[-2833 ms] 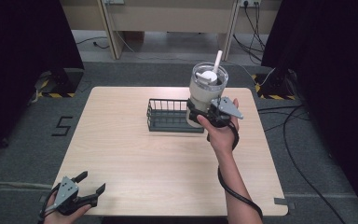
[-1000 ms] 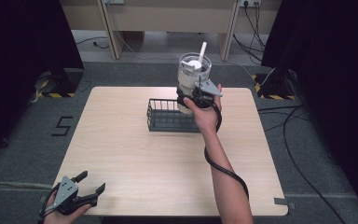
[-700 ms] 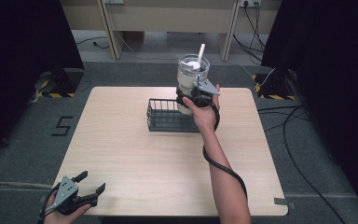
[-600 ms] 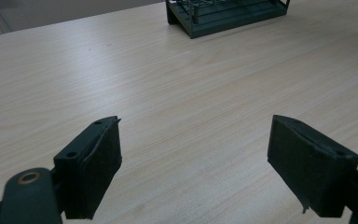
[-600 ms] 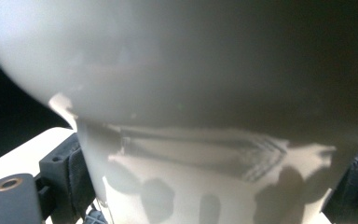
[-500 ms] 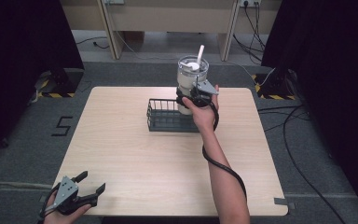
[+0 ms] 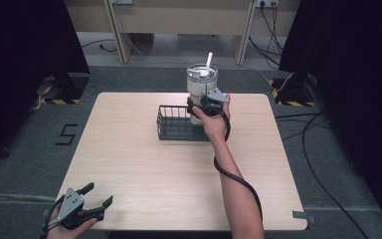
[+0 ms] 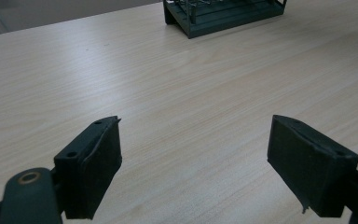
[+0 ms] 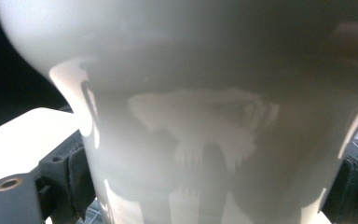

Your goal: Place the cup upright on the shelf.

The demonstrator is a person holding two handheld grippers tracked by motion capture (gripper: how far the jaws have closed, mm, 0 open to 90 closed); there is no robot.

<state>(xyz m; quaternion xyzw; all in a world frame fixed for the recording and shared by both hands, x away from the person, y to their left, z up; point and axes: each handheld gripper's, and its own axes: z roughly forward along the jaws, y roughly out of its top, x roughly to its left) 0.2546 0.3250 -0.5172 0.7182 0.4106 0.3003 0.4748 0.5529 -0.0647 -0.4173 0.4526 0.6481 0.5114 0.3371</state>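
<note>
— Cream-white, the tumbler [image 7: 202,89], with a clear lid [image 7: 202,71] and a white straw [image 7: 209,61] standing up out of it. Where is it sitting?

— It is upright at the right end of the black wire basket [image 7: 177,122], toward the far edge of the table [image 7: 129,149]. I cannot tell from above whether its base rests in the basket or hangs just over it.

— And what has hold of it?

— The right gripper [image 7: 205,105]. Its jaws are closed against the lower part of the tumbler, one on each side. In the right gripper view the pale wall of the tumbler [image 9: 214,116] sits right up between the two black jaws, both pads touching it.

— The basket itself?

— It lies a little beyond the middle of the table, near the far edge. In the left gripper view it [image 8: 223,14] shows at the top, well away across bare wood.

— And the other hand?

— The left gripper [image 7: 87,201] is at the near left corner of the table, held in the person's left hand [image 7: 64,226]. Its jaws are spread wide with nothing between them. In its own view the left gripper [image 8: 193,163] has light wood grain showing in the gap.
</note>
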